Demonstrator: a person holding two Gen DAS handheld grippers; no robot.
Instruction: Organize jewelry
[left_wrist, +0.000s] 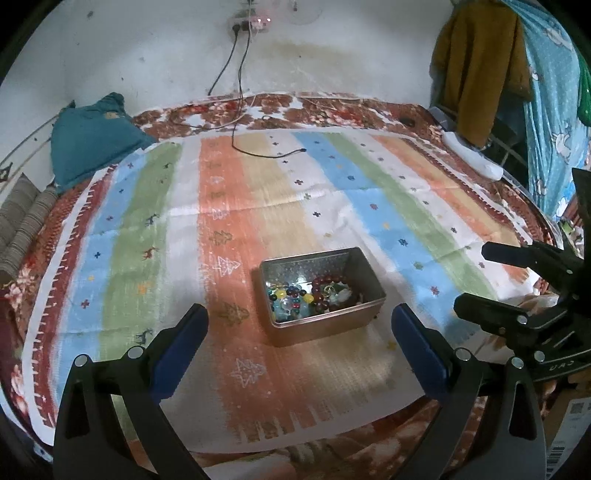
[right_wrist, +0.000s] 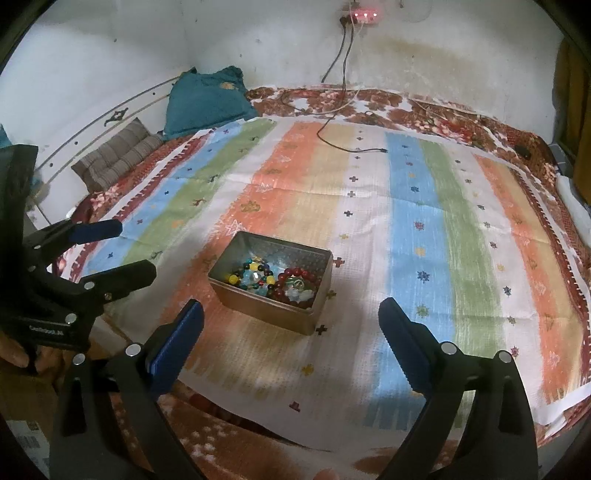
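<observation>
A rectangular metal tin (left_wrist: 364, 312) sits on a striped cloth (left_wrist: 229, 206); it also shows in the right wrist view (right_wrist: 258, 306). Inside lie a dark red bead bracelet (left_wrist: 320, 295), a multicoloured bead bracelet (left_wrist: 286, 301) and small pale pieces (left_wrist: 341, 295). The same red bracelet (right_wrist: 295, 276) and coloured beads (right_wrist: 251, 275) show in the right wrist view. My left gripper (left_wrist: 299, 325) is open and empty, just short of the tin. My right gripper (right_wrist: 291, 321) is open and empty, also just short of the tin. Each gripper shows in the other's view, right (left_wrist: 476, 280) and left (right_wrist: 133, 251).
The cloth lies over a floral bedspread (left_wrist: 332, 107). A teal pillow (left_wrist: 88, 136) and a striped cushion (right_wrist: 118, 151) lie at the back left. A black charging cable (left_wrist: 266, 153) trails from the wall. A white power strip (left_wrist: 476, 158) and hanging clothes (left_wrist: 476, 66) are at the right.
</observation>
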